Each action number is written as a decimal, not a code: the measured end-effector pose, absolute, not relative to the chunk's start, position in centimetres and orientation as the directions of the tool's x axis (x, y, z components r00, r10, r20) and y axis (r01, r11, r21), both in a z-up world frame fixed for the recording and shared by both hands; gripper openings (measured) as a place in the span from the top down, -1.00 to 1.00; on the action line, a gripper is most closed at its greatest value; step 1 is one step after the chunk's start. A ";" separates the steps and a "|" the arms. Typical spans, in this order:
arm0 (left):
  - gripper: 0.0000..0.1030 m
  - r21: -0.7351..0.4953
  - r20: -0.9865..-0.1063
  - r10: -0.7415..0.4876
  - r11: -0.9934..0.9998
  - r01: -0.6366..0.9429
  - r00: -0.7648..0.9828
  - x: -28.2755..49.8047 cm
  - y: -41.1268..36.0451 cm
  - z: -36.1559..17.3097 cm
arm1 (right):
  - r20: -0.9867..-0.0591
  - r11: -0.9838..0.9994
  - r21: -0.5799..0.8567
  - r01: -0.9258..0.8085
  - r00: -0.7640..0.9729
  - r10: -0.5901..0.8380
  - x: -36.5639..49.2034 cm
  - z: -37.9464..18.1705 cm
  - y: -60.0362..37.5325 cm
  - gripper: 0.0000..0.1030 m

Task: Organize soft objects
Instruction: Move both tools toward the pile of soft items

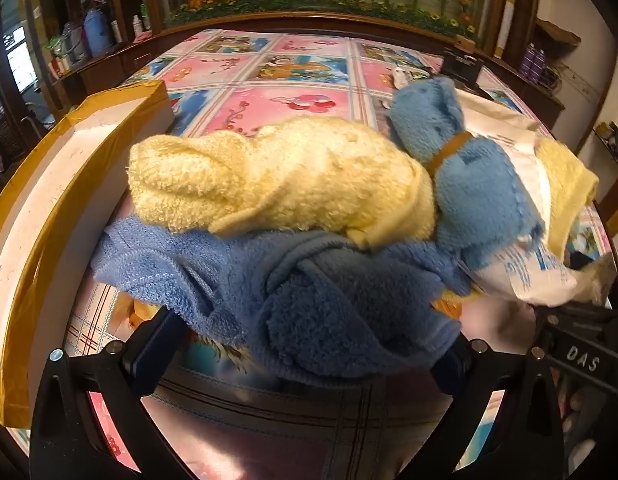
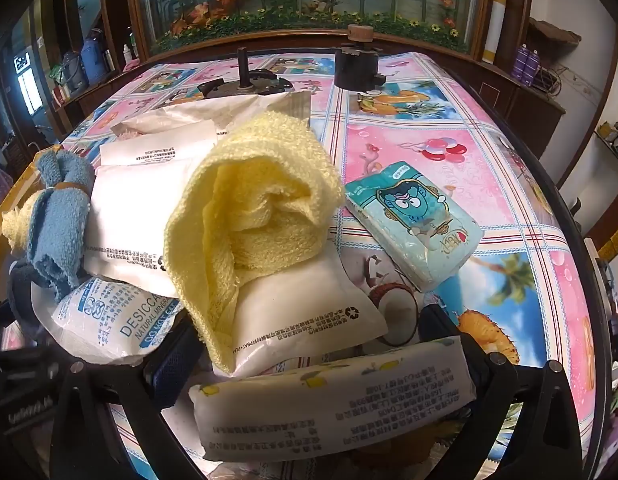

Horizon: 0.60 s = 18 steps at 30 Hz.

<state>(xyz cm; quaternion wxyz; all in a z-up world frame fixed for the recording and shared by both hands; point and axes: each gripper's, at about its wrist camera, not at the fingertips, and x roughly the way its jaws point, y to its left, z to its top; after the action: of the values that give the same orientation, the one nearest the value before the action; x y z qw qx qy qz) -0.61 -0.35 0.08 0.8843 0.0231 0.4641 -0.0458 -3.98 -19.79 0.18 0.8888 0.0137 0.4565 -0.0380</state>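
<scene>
The left gripper [image 1: 309, 344] has its jaws closed on a dark blue towel [image 1: 293, 292], with a rolled yellow towel [image 1: 281, 184] riding on top. The tape-edged box [image 1: 49, 208] waits at 9 o'clock, just beside the load. The right gripper [image 2: 321, 368] holds a white tissue pack [image 2: 333, 404] between half-spread jaws; whether they squeeze it I cannot tell. Beyond it on the desk [image 2: 449, 152] lie a yellow cloth [image 2: 253, 208] and a teal tissue pack [image 2: 413, 228] at 1 o'clock. Judged step: carrying towels to the box; next, swing left, lower, release.
</scene>
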 end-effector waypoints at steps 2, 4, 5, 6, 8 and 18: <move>-1.00 -0.004 -0.837 -0.079 0.990 0.139 0.541 -1.0 -0.5 0.2 | -0.828 0.995 0.042 0.085 0.561 -0.013 -4.0 0.5 -20.4 -1.00; -1.00 0.000 -0.842 -0.087 0.987 0.162 0.532 -2.2 -0.6 0.4 | -0.831 0.989 0.095 0.114 0.555 0.016 -3.9 0.8 -21.1 -1.00; -1.00 0.002 -0.847 -0.088 0.986 0.169 0.524 -2.3 -0.8 0.5 | -0.838 0.989 0.091 0.117 0.546 0.012 -3.8 0.7 -20.9 -1.00; -1.00 0.003 -0.850 -0.086 0.986 0.167 0.520 -2.4 -0.9 0.4 | -0.847 0.991 0.067 0.113 0.531 -0.004 -3.7 0.7 -20.6 -1.00; -1.00 0.007 -0.851 -0.074 0.988 0.151 0.521 -2.6 -1.2 0.4 | -0.865 0.996 -0.032 0.086 0.497 -0.070 -3.7 0.2 -19.2 -1.00; -1.00 -0.034 -0.845 -0.126 0.982 0.183 0.520 -3.8 -0.1 0.7 | -0.874 0.993 0.011 0.116 0.484 -0.047 -5.1 0.9 -19.9 -1.00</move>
<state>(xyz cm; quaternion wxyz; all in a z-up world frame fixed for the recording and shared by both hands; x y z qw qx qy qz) -3.78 -0.11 0.66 0.8713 0.0296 0.4817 -0.0889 -5.14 -19.94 0.90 0.8607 0.0342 0.5058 -0.0476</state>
